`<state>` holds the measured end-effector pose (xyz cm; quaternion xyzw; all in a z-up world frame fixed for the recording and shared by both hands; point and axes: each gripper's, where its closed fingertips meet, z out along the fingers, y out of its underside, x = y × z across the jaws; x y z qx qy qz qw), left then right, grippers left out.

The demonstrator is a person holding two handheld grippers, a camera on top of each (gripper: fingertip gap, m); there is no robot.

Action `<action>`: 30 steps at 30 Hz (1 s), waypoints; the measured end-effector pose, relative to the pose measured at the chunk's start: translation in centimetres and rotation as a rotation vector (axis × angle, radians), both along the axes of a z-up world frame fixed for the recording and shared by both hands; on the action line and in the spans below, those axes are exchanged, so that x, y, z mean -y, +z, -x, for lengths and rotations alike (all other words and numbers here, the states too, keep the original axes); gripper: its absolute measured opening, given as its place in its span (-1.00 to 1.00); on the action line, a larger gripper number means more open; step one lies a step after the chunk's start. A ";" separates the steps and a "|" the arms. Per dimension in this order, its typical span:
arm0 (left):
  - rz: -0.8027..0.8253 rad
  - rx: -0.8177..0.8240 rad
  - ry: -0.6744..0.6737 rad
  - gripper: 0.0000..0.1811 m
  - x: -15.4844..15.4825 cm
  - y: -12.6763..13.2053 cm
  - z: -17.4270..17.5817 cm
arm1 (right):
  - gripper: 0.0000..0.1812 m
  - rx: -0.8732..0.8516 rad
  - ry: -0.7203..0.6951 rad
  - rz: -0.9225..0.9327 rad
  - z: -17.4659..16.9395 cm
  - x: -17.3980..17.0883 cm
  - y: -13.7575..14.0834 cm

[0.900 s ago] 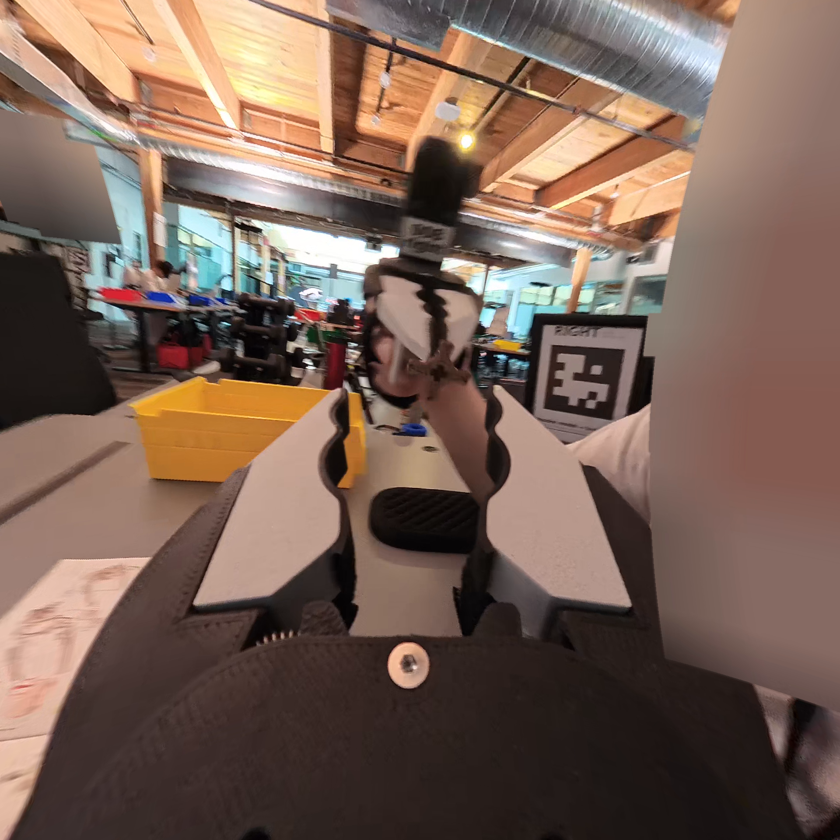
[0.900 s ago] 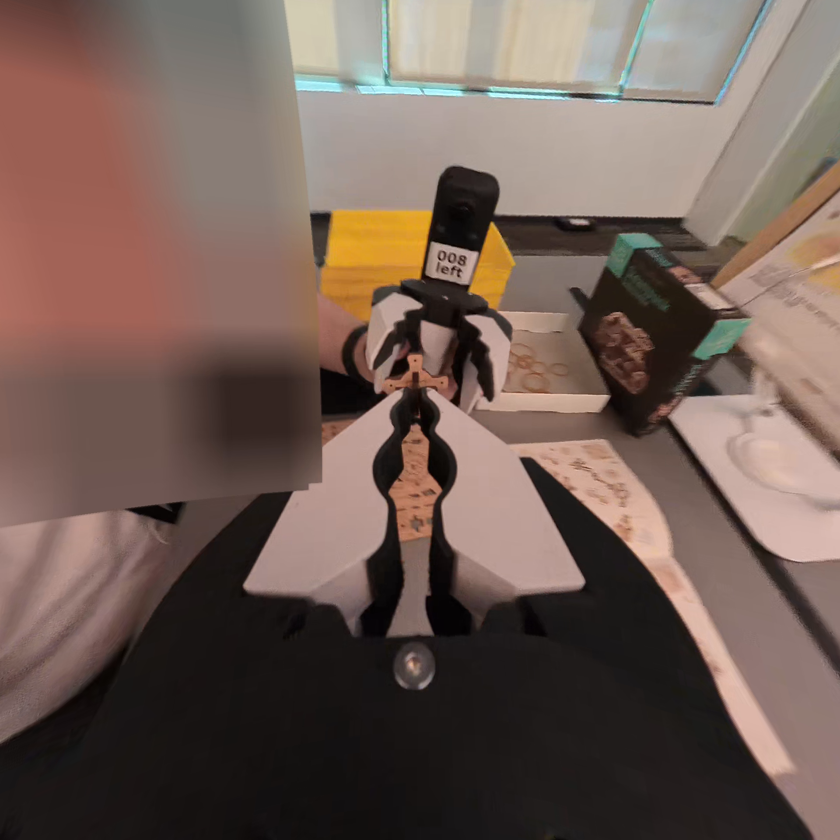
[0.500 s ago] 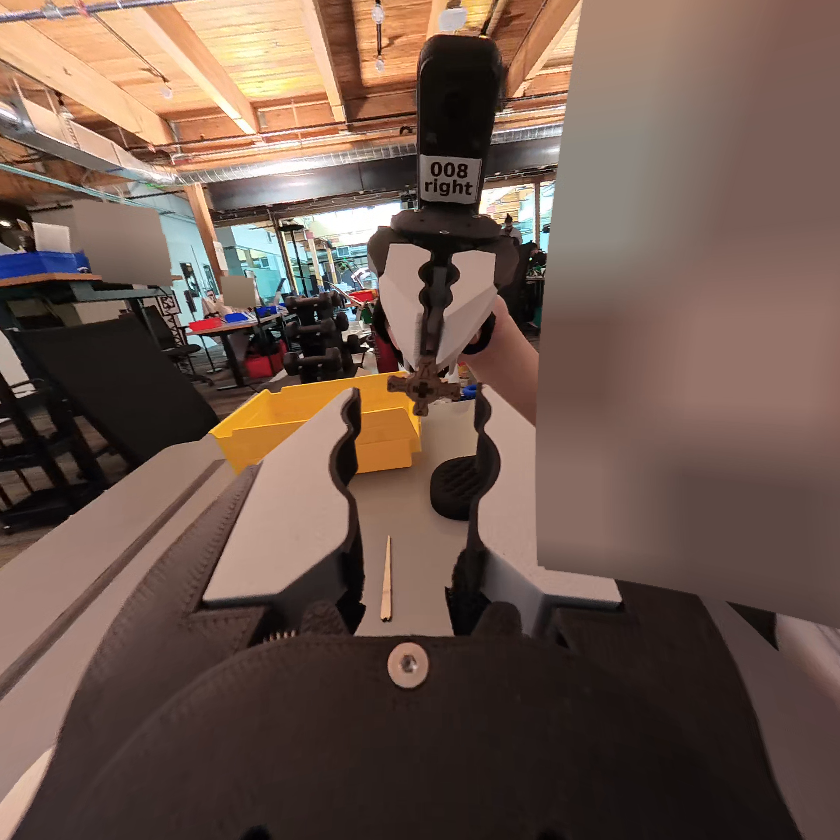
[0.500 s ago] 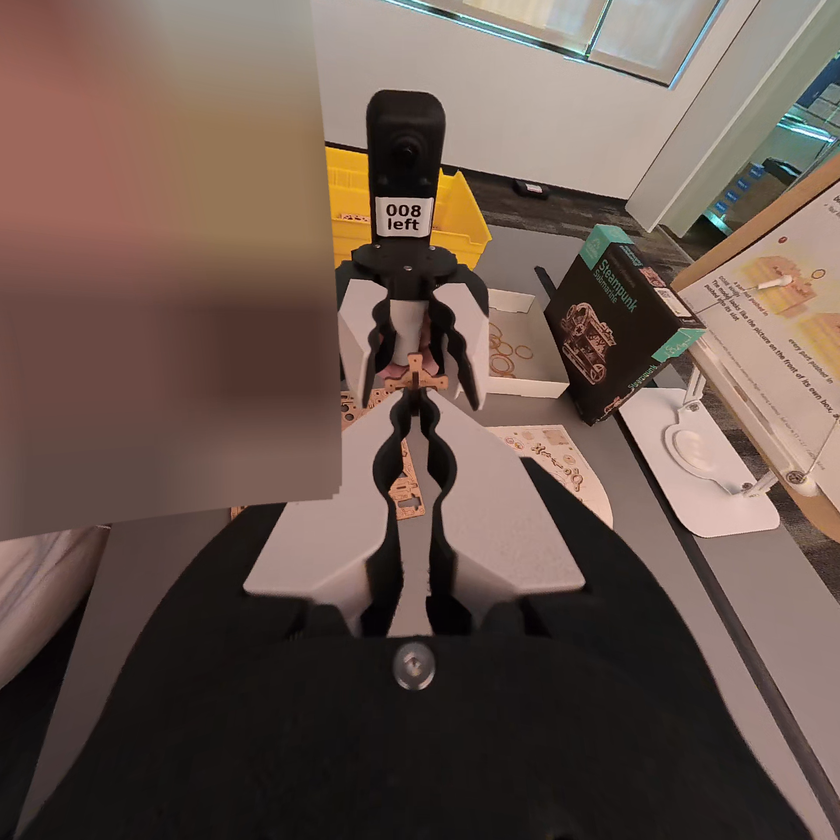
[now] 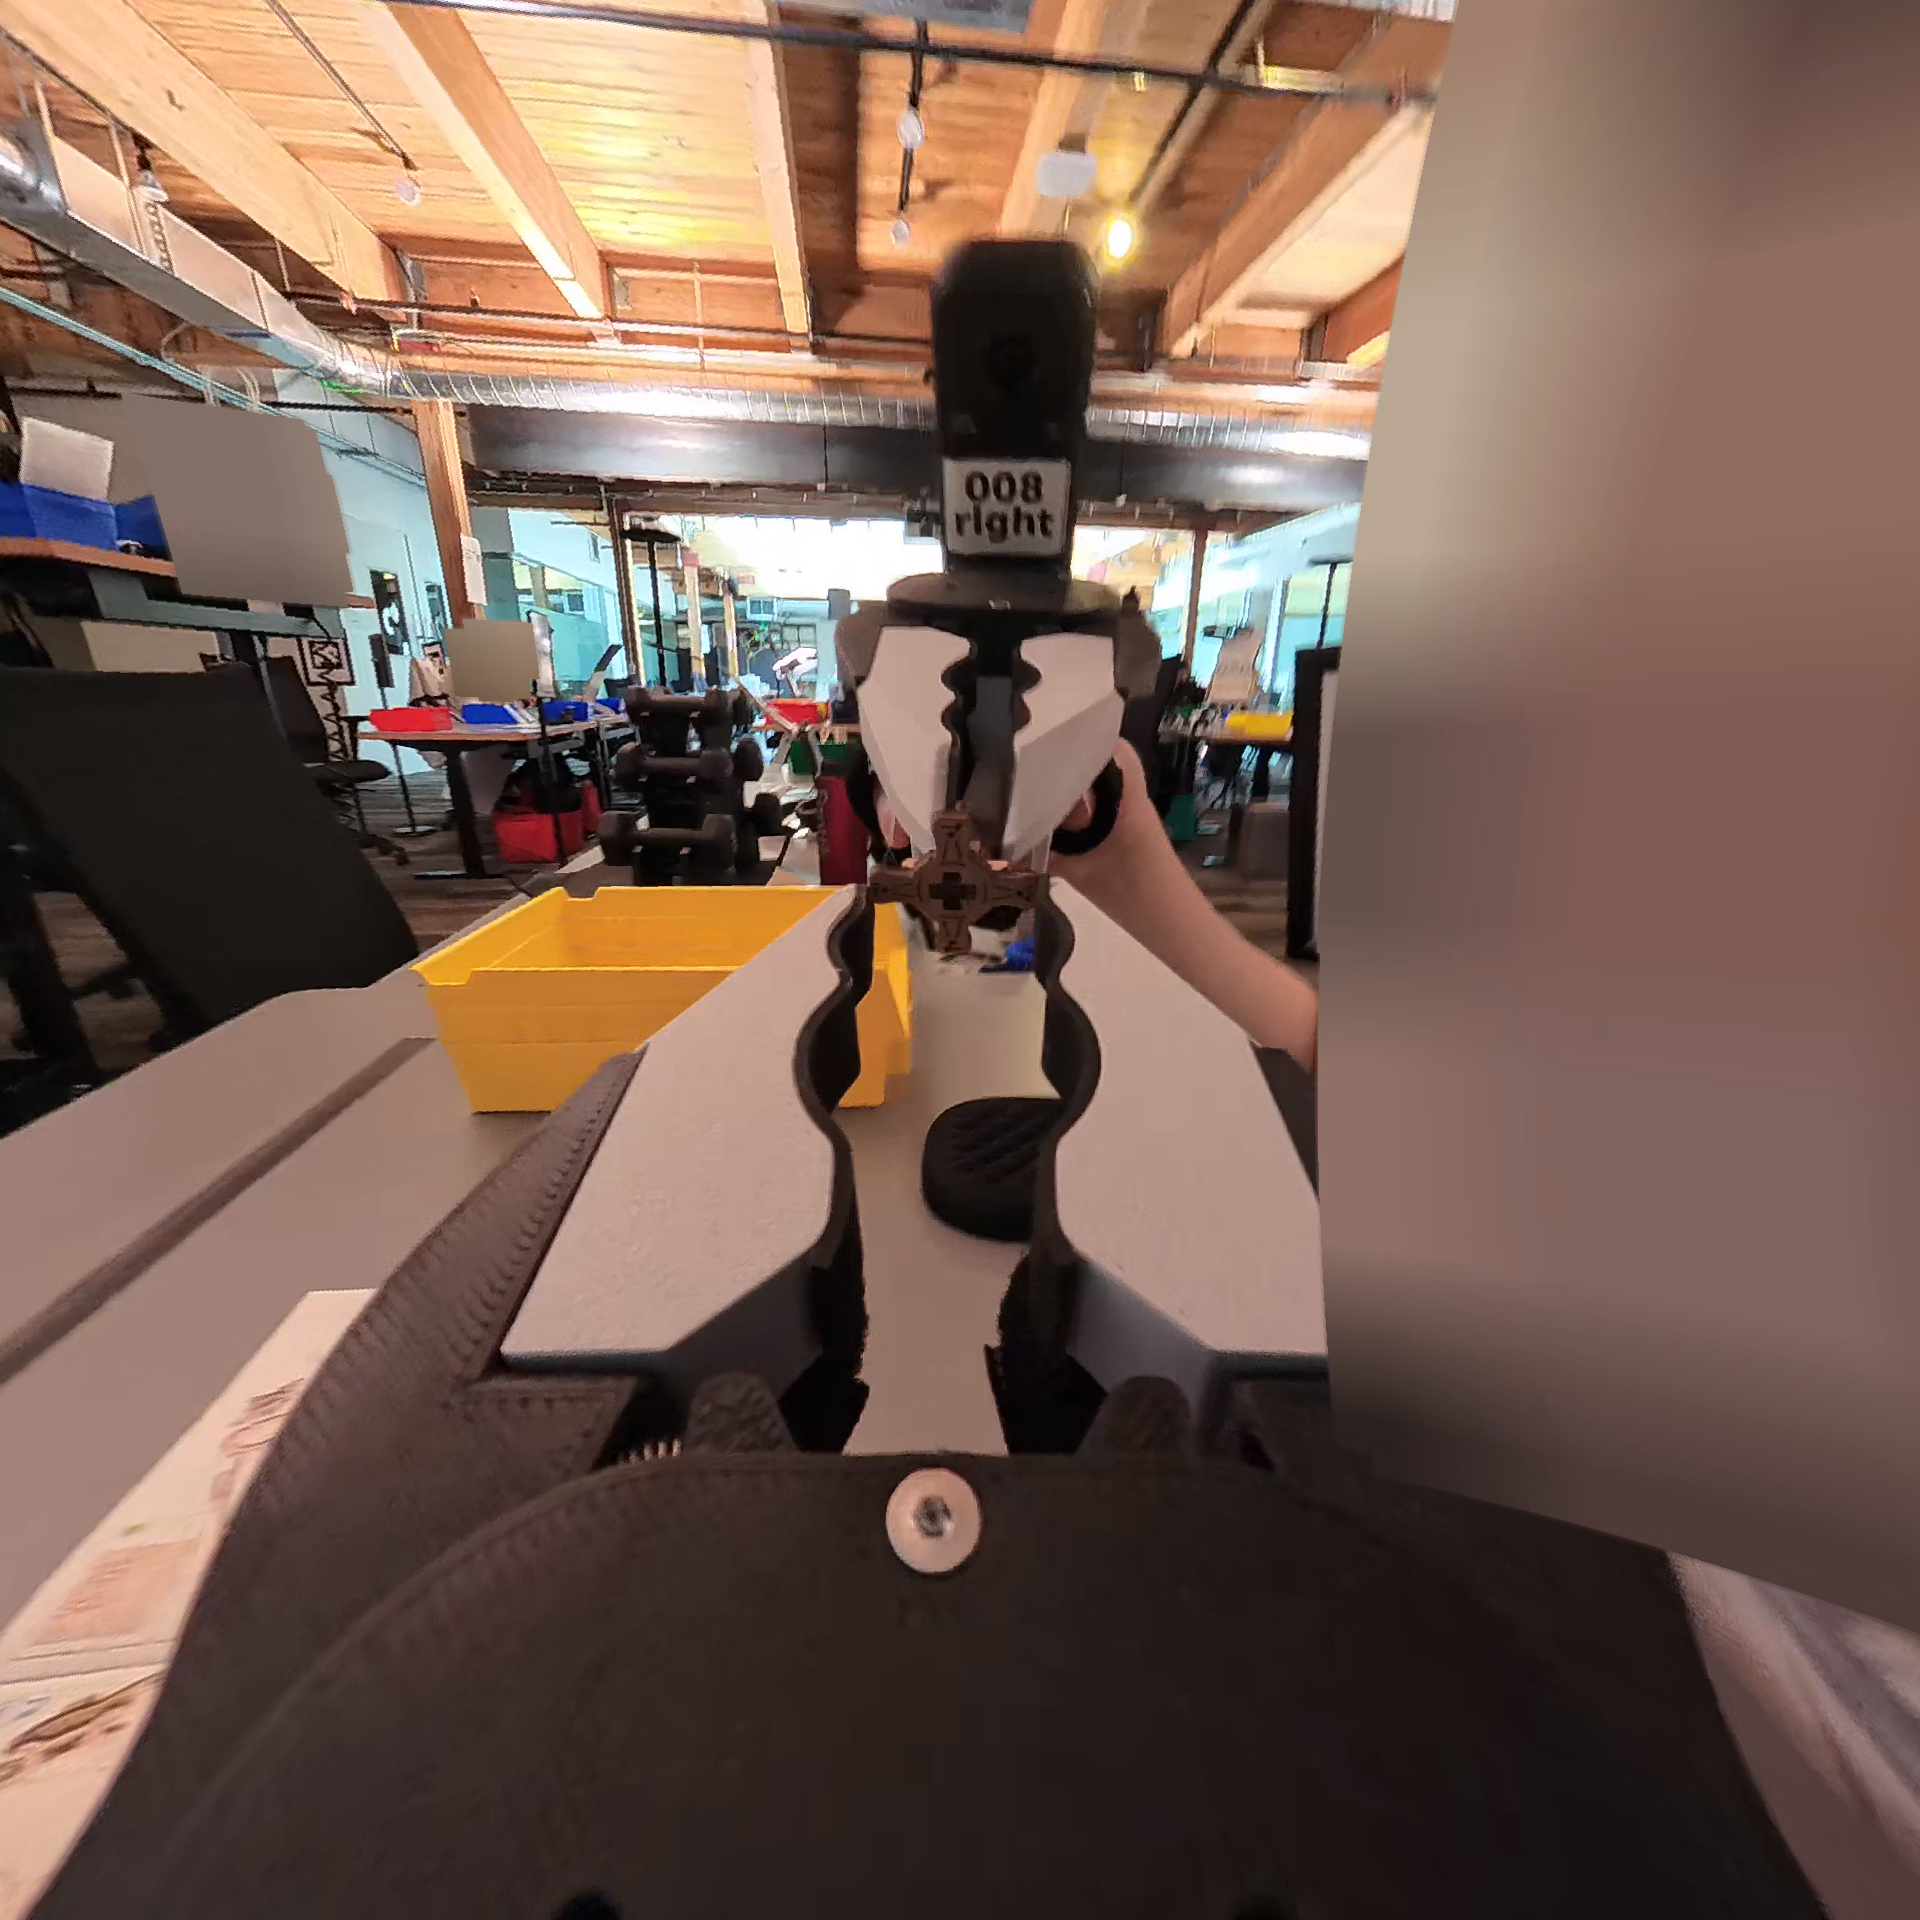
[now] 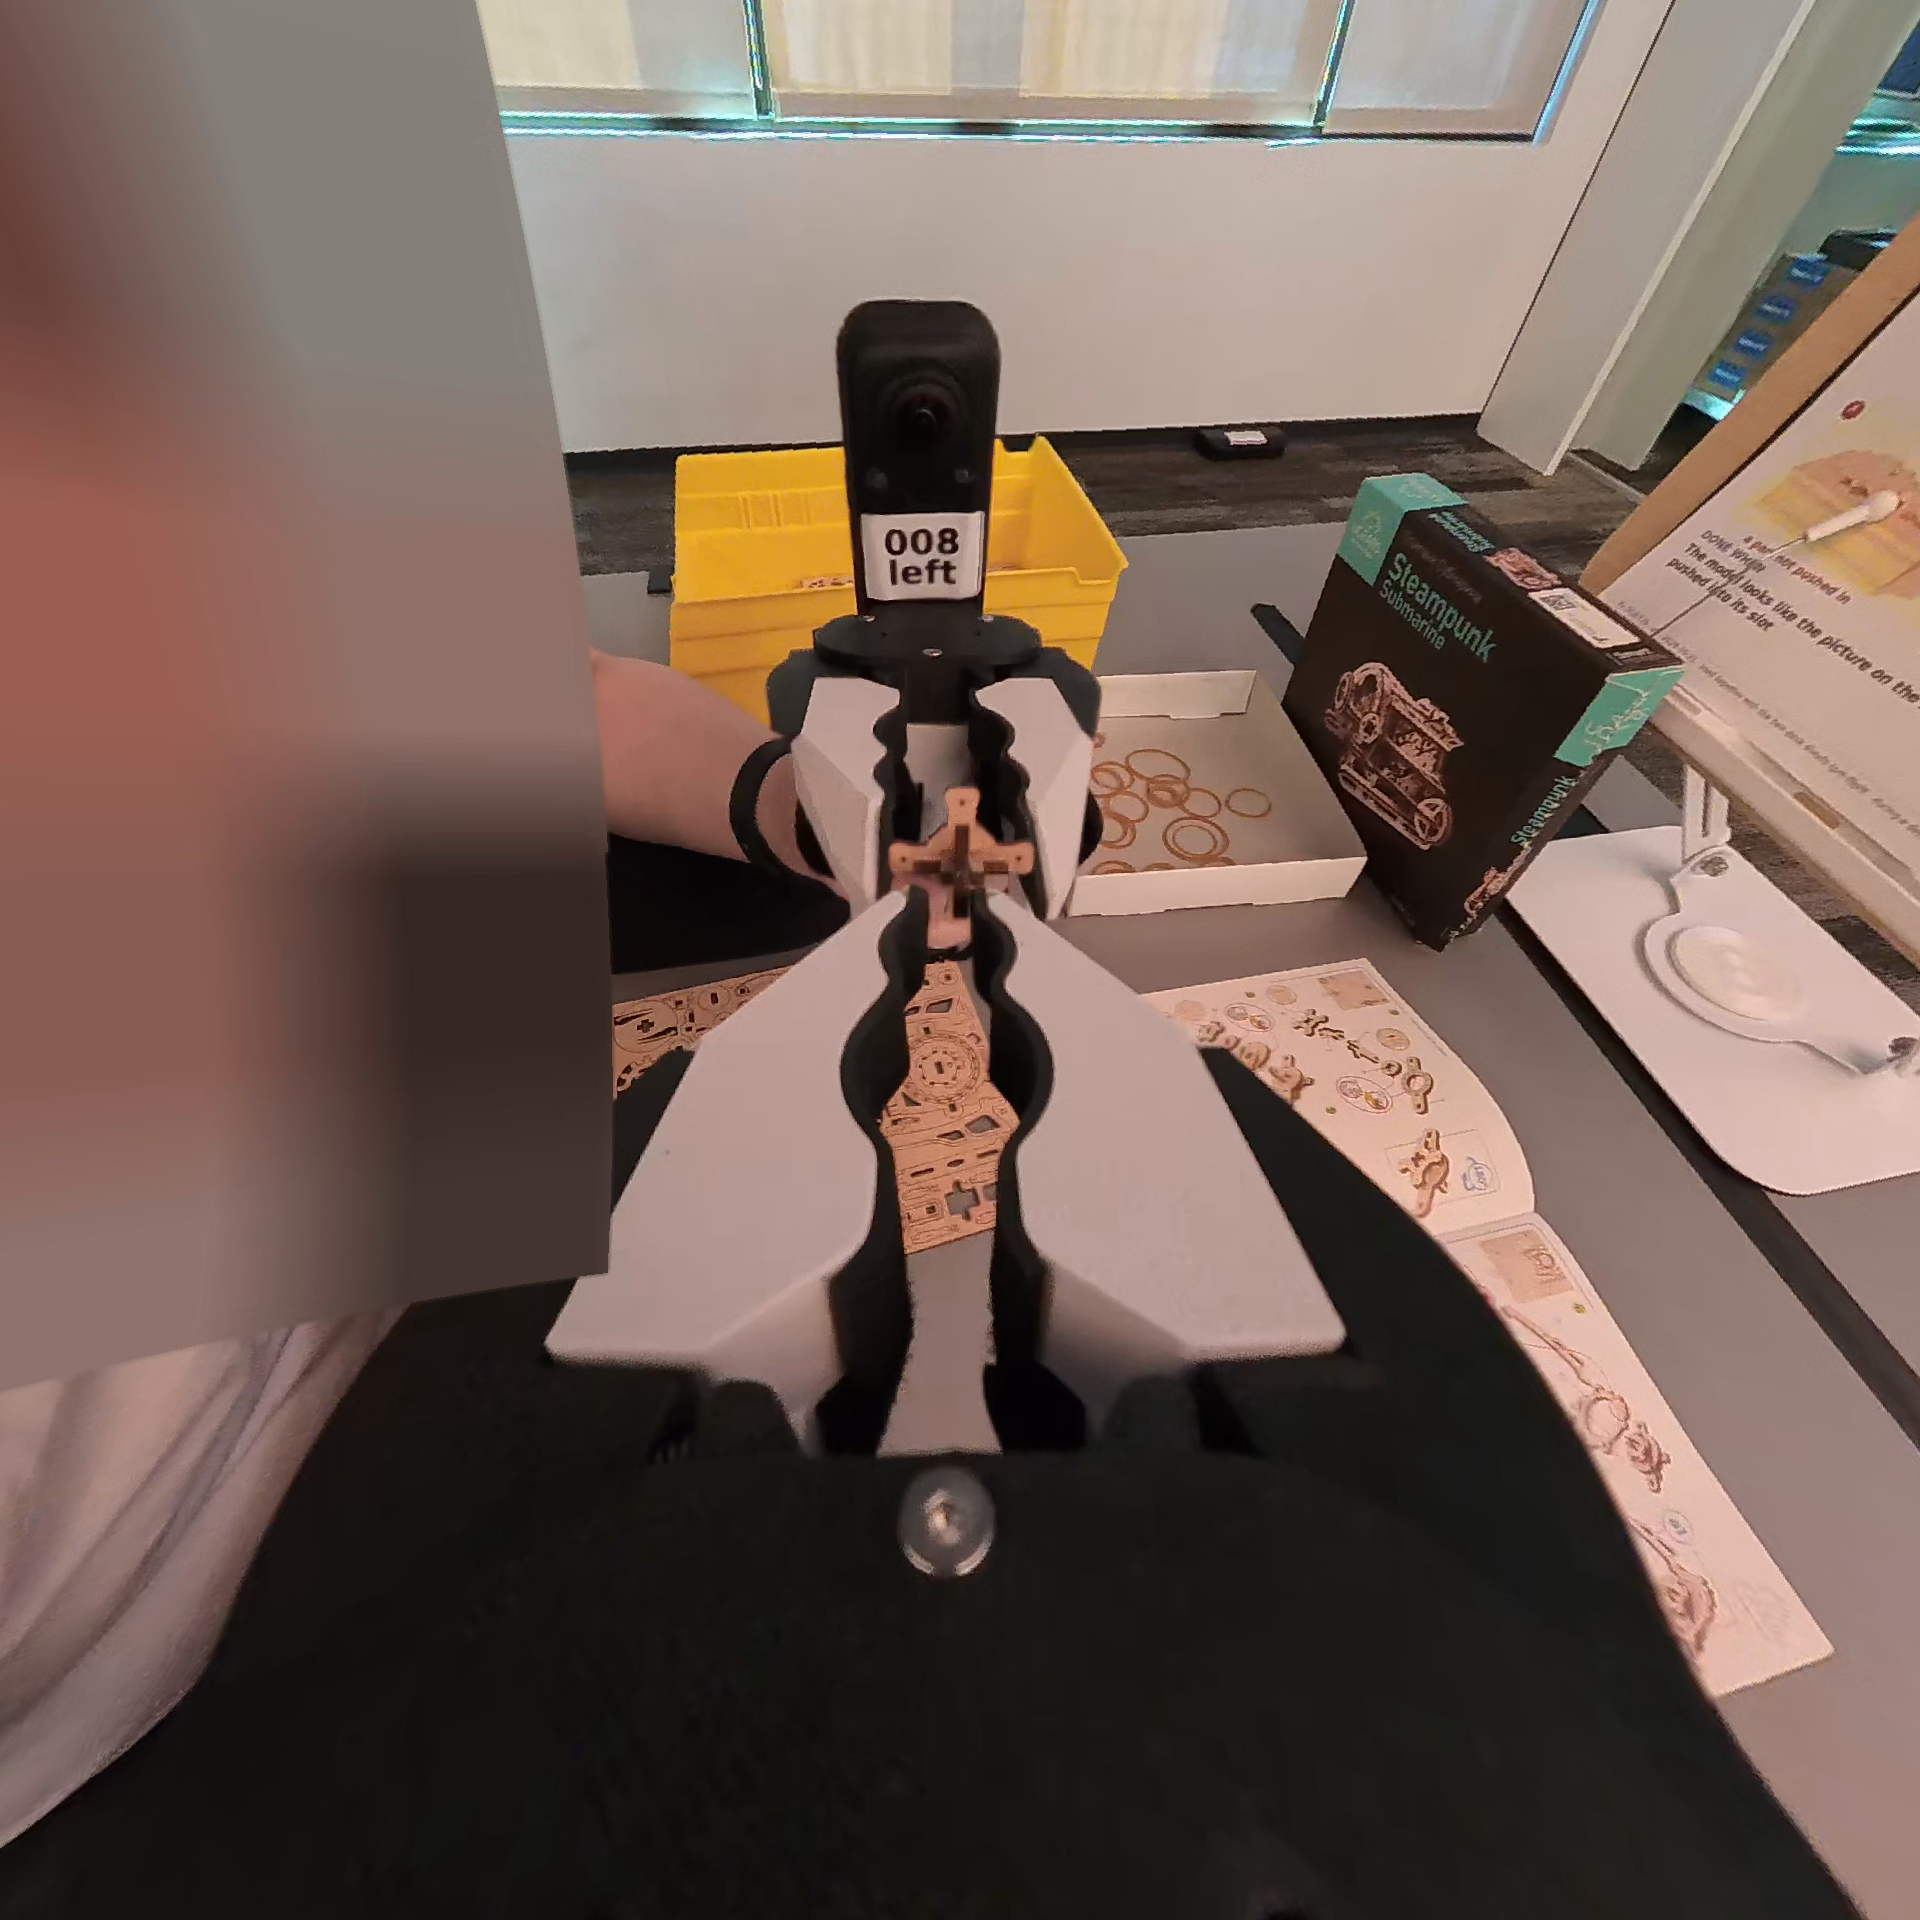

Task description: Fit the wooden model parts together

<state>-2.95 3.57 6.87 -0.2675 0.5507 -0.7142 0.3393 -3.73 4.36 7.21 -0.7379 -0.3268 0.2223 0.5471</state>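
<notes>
left hand-held gripper (image 5: pixel 948 914) parted, right hand-held gripper (image 6: pixel 951 909) pinched, facing

Yellow bin (image 6: pixel 1049 540) behind white tray (image 6: pixel 1226 883) of rubber bands (image 6: pixel 1164 800); dark box (image 6: pixel 1475 707) alongside

On the table (image 6: pixel 1299 935), the tray of rings (image 6: pixel 1216 831) lies between bin (image 6: pixel 1049 540) and box (image 6: pixel 1475 707).
</notes>
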 end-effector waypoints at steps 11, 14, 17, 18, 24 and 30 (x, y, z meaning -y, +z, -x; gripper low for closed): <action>0.065 -0.013 -0.029 -0.69 -0.4 0.3 0.1 | -0.87 -0.065 -0.039 0.016 -0.6 -0.6 0.3; 0.056 -0.019 -0.032 -0.69 -0.3 0.2 0.0 | -0.87 -0.084 -0.027 0.035 -0.4 -0.5 0.2; 0.053 -0.022 -0.029 -0.69 -0.3 0.1 0.0 | -0.94 -0.082 -0.028 0.041 -0.5 -0.5 0.2; 0.052 -0.024 -0.027 -0.69 -0.3 0.1 0.0 | -0.98 -0.085 -0.019 0.041 -0.4 -0.4 0.2; 0.045 -0.031 -0.026 -0.69 -0.3 -0.2 -0.1 | -0.97 -0.083 -0.016 0.031 -0.5 -0.3 0.4; 0.043 -0.030 -0.022 -0.69 -0.4 -0.1 -0.2 | -0.98 -0.076 -0.021 0.038 -0.6 -0.3 0.2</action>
